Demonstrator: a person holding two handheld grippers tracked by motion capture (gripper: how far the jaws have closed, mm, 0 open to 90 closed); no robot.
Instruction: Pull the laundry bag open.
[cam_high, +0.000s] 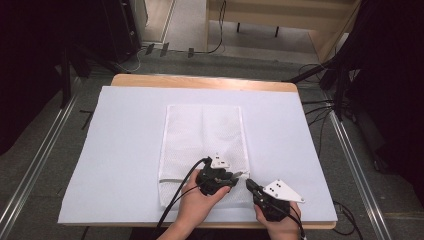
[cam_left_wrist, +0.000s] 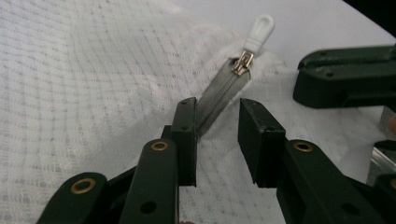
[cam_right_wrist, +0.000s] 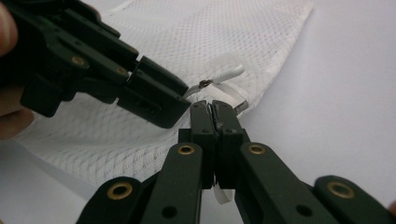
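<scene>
A white mesh bag (cam_high: 202, 135) lies flat on the white sheet (cam_high: 120, 150), its zipper end toward me. In the left gripper view my left gripper (cam_left_wrist: 217, 135) stands open over the grey zipper tape (cam_left_wrist: 219, 95); the tape runs beside the left pad, and the brass slider (cam_left_wrist: 242, 63) with its white pull (cam_left_wrist: 259, 29) lies just beyond. My right gripper (cam_right_wrist: 214, 112) is shut on a white strip of the bag's edge at the corner, just below the pull (cam_right_wrist: 229, 73). From above, the left gripper (cam_high: 240, 175) and the right gripper (cam_high: 248, 184) almost meet at the bag's near right corner.
The sheet covers a wooden table (cam_high: 200, 81) with bare sheet on both sides of the bag. Beyond the table are dark stands, floor cables (cam_high: 320, 107) and metal rails (cam_high: 355, 165). Both hands enter from the bottom edge.
</scene>
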